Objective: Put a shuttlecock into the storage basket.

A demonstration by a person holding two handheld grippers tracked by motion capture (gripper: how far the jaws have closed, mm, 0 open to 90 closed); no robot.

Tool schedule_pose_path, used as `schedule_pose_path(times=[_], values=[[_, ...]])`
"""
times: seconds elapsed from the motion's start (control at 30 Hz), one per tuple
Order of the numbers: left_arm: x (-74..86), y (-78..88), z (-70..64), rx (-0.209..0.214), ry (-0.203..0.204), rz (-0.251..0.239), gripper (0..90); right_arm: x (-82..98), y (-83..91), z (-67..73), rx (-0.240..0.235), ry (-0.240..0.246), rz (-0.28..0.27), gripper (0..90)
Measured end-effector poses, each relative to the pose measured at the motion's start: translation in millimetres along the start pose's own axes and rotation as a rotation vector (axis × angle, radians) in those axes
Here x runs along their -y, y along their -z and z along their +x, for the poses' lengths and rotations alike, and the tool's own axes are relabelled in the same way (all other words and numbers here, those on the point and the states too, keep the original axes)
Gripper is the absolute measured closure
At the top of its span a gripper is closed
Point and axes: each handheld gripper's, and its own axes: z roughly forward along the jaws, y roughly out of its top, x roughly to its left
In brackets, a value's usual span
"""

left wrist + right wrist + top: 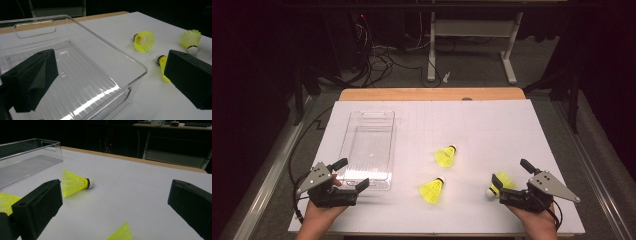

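Three yellow shuttlecocks lie on the white table top [492, 125]: one mid-table [445, 156], one nearer the front [432, 191], and one [501, 183] right beside my right gripper [512, 173]. That gripper is open and holds nothing. In the right gripper view the mid-table shuttlecock [75, 184] lies ahead of the open right gripper [116, 188], and a yellow skirt [121, 233] pokes in at the bottom edge. My left gripper [351, 175] is open at the near end of a clear plastic bin [367, 145]. In the left gripper view the bin's corner [135, 67] sits between the jaws of the left gripper [111, 58].
The bin is empty and has a handle cutout [35, 28] at its far end. The table's wooden far edge [432, 94] borders a floor with cables and a desk frame [472, 30]. Bare white surface lies at the far right [512, 120].
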Motion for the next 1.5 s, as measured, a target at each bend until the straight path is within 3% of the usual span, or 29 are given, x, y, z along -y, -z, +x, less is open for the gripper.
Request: schedule_pose_path(times=[0.7,1.07,1.5], values=[[0.7,2.1,-0.4,0.003,-0.001,-0.004,0.4,3.4,4.2,-1.7,-0.006,-0.008,0.001,0.1],[-0.6,2.9,-1.4,0.001,-0.018,-0.004,0.5,4.1,2.7,1.5,-0.021,0.016,0.011,0.1],[-1.3,4.2,0.9,-0.011,-0.02,-0.001,0.5,5.4,4.1,-0.9,-0.03,0.001,0.012,0.2]])
